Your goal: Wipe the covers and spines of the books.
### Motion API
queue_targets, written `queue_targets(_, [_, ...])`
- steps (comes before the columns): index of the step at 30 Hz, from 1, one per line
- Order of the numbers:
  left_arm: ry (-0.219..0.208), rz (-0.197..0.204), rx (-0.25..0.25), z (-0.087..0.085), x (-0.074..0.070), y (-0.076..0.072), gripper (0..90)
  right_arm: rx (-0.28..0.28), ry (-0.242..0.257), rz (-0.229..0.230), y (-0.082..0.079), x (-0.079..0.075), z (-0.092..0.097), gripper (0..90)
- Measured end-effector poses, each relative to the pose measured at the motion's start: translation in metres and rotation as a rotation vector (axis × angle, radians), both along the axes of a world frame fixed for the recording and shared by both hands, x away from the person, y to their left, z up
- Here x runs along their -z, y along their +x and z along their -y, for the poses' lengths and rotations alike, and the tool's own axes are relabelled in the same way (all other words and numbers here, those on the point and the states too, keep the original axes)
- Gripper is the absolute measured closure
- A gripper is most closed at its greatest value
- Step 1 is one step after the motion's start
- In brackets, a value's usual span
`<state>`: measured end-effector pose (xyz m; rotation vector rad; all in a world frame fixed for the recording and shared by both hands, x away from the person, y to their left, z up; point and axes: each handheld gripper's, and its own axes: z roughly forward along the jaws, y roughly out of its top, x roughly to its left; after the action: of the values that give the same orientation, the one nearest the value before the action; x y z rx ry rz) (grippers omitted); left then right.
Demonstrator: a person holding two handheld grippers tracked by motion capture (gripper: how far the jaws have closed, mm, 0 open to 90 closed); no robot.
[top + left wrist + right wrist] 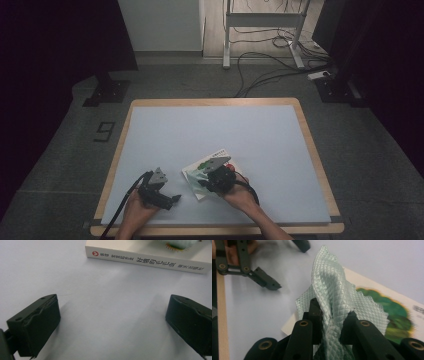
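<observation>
The cloth is pale mint green, quilted in small diamonds with a pinked edge, bunched upright over the book near the table's near edge. The right gripper is clamped on it; the left gripper, left of the book, stands wide apart.

Pale green cloth with quilted diamond weave, faintly shiny; book cover looks like matt paper; counter smooth, wood-edged.

Pale green quilted cloth (bunched, upright) over the book.
</observation>
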<state>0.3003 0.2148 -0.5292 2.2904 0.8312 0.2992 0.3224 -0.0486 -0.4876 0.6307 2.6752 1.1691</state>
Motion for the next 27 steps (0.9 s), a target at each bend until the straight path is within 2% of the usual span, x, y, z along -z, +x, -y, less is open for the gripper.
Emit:
queue_targets(13, [0.001,0.000,0.000,0.000,0.000,0.000,0.0,0.116,0.017,0.042,0.010,-0.022,0.052,75.1])
queue_targets(27, [0.004,0.000,0.002,0.000,0.000,0.000,0.0,0.275,0.022,0.065,0.010,-0.031,0.122,75.1])
